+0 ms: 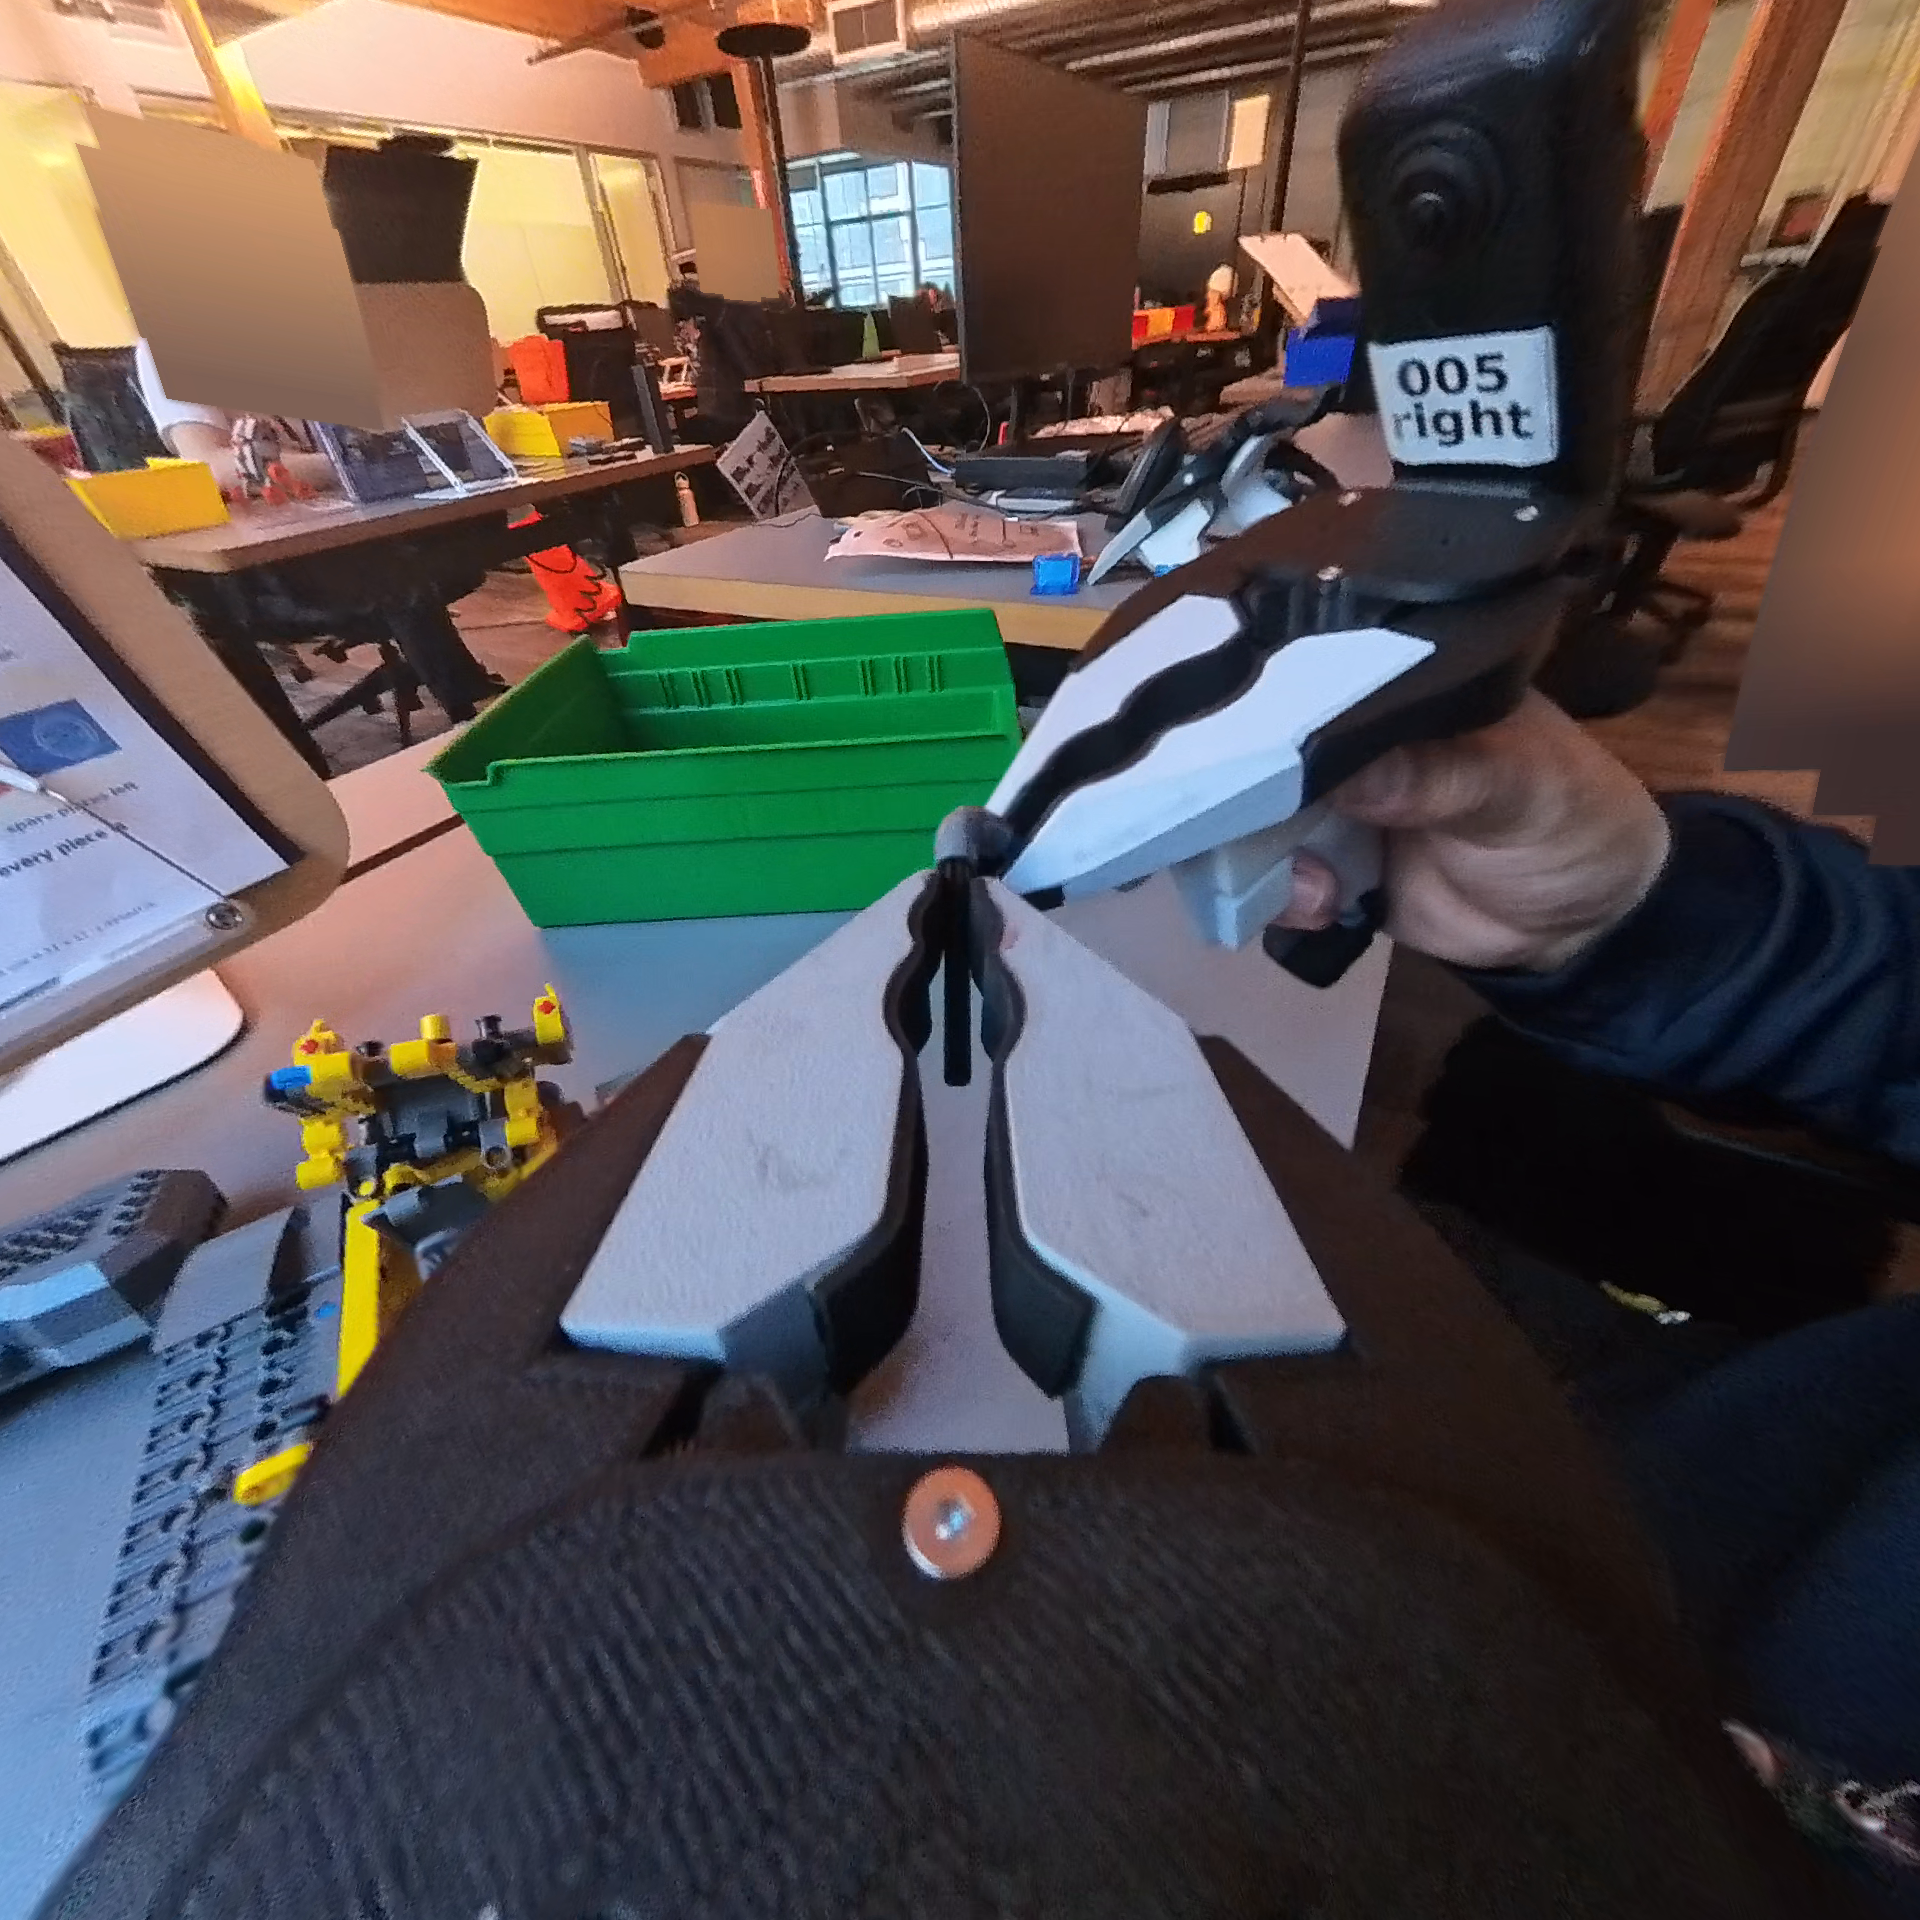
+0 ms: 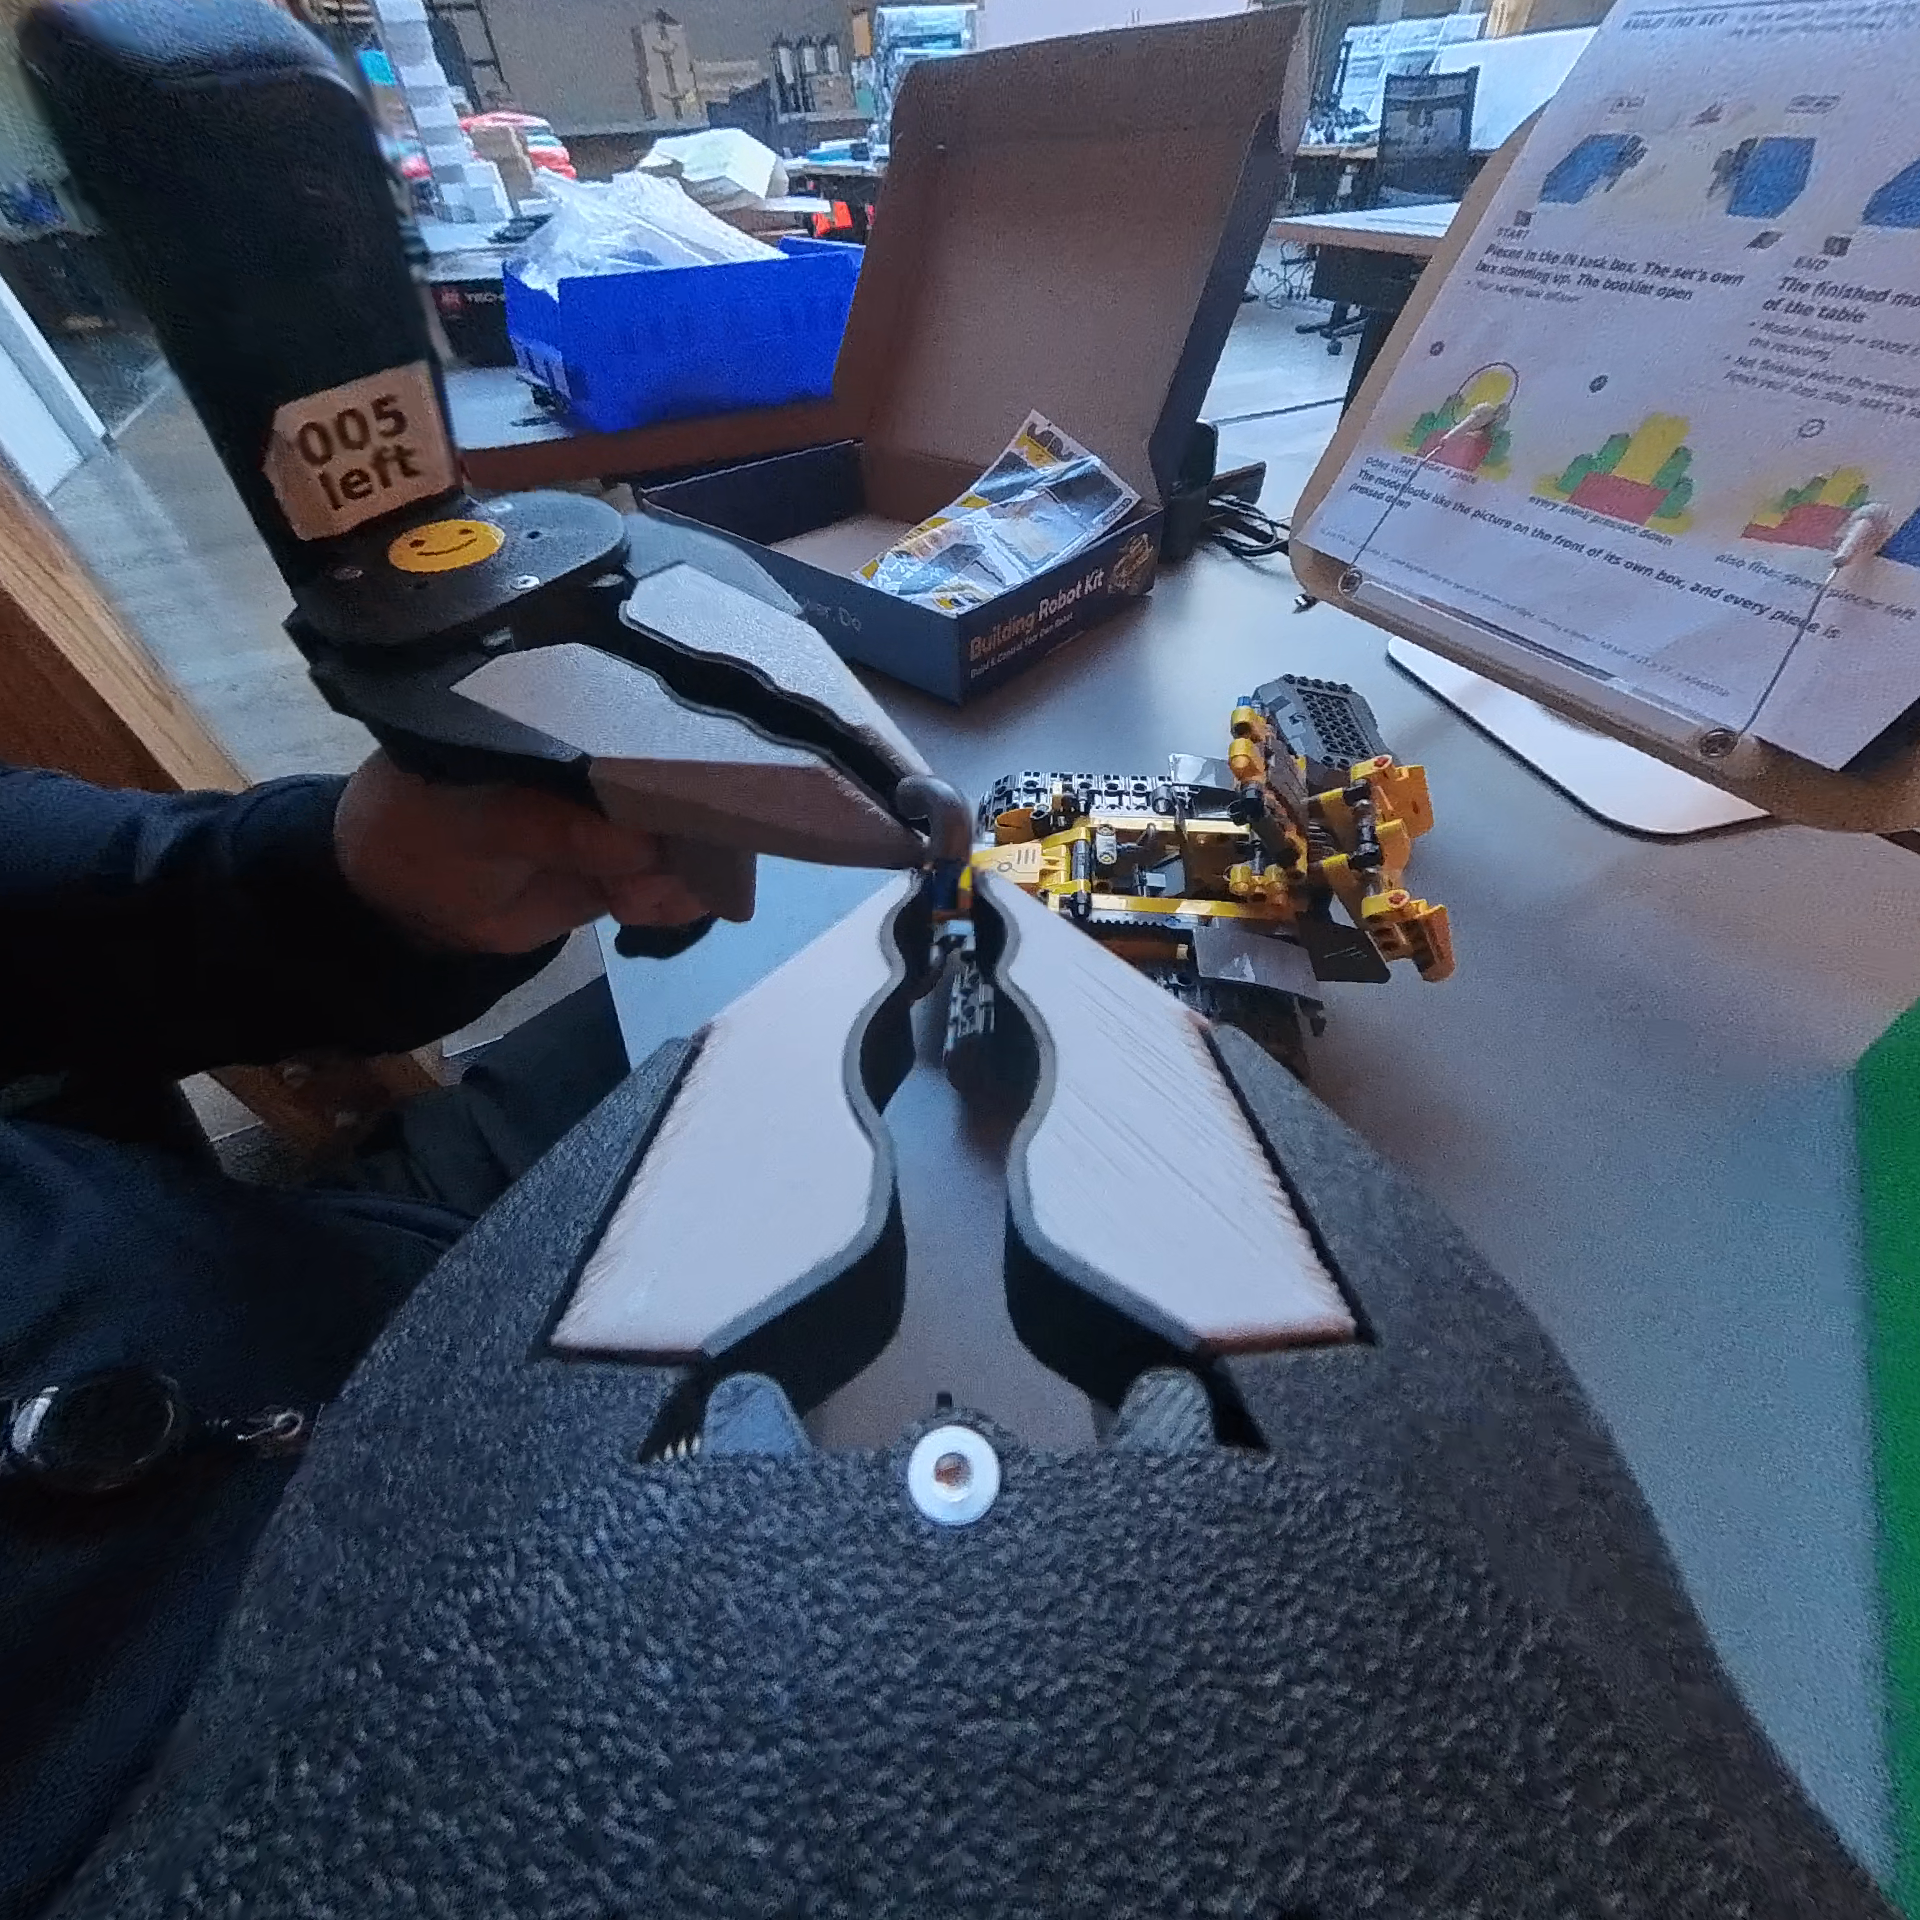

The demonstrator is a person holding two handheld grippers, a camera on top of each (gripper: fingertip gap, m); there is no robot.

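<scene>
While the left gripper (image 1: 956,914) is clamped on a thin black axle (image 1: 956,997), the right gripper (image 2: 951,904) pinches the small grey part (image 1: 971,836) at its tip, above the table (image 1: 644,966), near the yellow brick vehicle (image 2: 1247,862).

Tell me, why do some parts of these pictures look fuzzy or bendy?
Left wrist view: the yellow brick model and grey track near the edge are blurred; wide-angle lens bends the room. Right wrist view: the green bin smears at the edge, colours dimmer and cooler.
</scene>
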